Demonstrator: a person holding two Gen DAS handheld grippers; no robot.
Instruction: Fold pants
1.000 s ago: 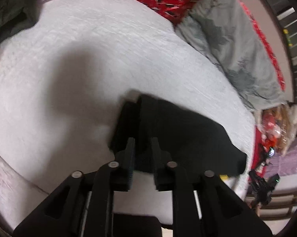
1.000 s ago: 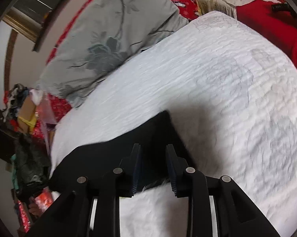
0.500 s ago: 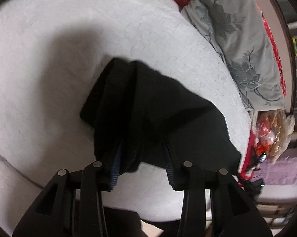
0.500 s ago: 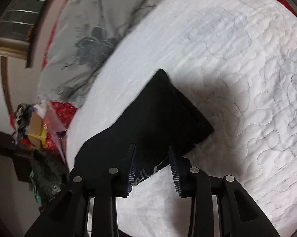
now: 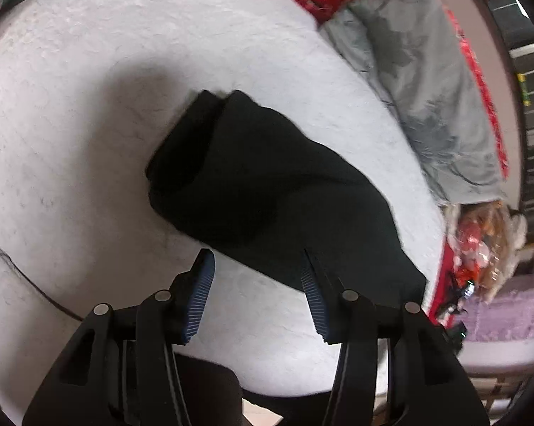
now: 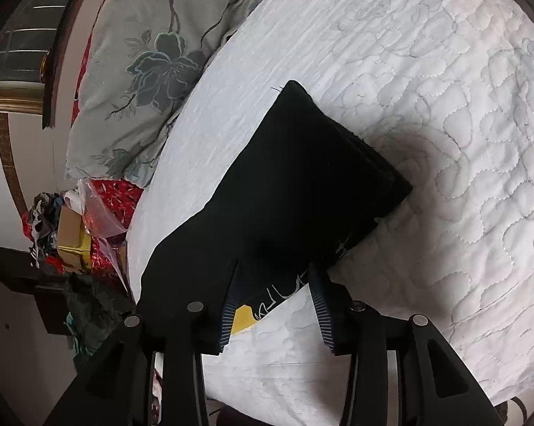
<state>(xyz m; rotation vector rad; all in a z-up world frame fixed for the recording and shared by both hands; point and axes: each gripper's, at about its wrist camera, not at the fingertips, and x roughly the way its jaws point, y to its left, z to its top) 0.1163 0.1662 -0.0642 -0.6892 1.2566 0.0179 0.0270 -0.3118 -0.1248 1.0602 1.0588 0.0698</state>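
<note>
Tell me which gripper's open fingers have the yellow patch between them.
The right gripper: a yellow patch of the folded black pants shows there. The left gripper frames only black cloth.

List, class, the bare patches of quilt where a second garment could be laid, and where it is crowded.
Bare white quilt lies beyond the folded black pants, toward the far edge, and between the pants and the grey floral pillow. Another bare strip runs along the near edge. It is crowded off the bedside, by the clutter.
</note>
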